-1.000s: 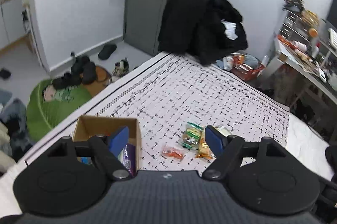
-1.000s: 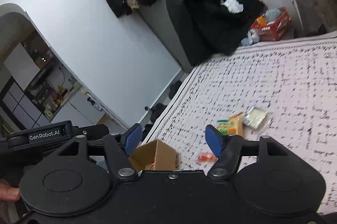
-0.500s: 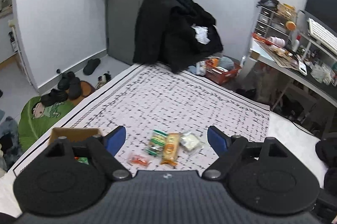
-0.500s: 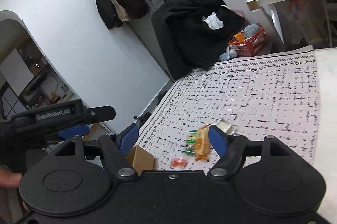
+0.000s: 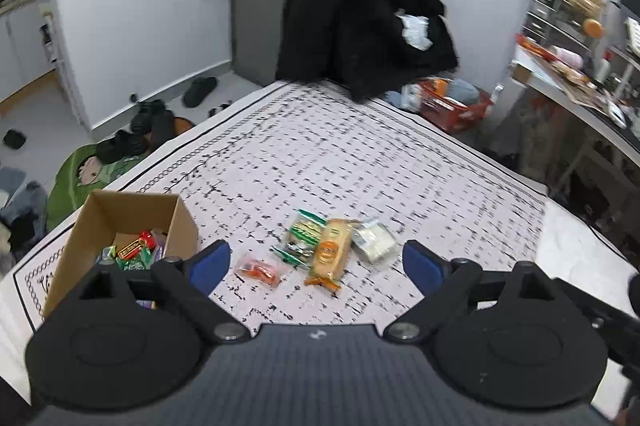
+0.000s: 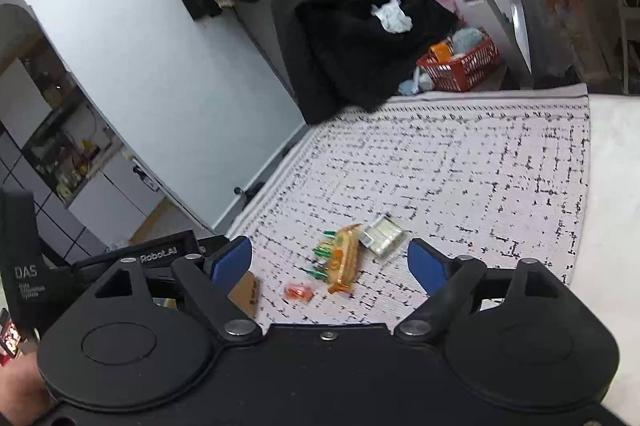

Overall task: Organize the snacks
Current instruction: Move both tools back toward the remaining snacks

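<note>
Now both tools have just been opening: the left gripper [image 5: 316,262] and the right gripper [image 6: 330,262] stand wide with nothing between their jaws. Against the earlier frames, the blue pads frame more of the patterned cloth [image 5: 360,161], and the left view has swung from the cardboard box [image 5: 120,226] towards the loose packets. Those snacks lie clustered just beyond the fingers: a small orange packet [image 5: 258,270], a green-striped packet [image 5: 304,232], a long orange bar [image 5: 332,252] and a pale packet [image 5: 374,236]. Several snacks already sit in the box, so a fresh pick looks likely next.
</note>
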Action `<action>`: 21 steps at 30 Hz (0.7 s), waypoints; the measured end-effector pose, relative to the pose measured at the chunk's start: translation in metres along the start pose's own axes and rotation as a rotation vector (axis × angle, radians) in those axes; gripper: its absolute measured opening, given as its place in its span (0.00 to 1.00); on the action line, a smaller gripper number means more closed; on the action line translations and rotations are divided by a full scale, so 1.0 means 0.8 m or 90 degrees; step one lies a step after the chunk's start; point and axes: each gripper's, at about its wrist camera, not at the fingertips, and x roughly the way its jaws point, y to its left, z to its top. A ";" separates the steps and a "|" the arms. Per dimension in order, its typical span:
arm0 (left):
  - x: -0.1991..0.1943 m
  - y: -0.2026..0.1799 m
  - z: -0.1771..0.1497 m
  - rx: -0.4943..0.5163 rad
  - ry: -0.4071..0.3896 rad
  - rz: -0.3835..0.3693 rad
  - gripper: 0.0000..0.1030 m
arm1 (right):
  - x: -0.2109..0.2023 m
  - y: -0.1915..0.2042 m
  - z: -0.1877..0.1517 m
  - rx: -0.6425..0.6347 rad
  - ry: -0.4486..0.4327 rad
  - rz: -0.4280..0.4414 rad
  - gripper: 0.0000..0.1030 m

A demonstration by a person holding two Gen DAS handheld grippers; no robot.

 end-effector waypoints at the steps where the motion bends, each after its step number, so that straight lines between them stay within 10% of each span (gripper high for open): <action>1: 0.005 0.001 -0.002 -0.009 -0.003 0.010 0.93 | 0.004 -0.003 0.000 0.002 0.005 -0.002 0.83; 21: 0.147 0.007 -0.026 0.004 0.087 -0.031 0.94 | 0.162 -0.056 0.006 0.085 0.123 -0.034 0.79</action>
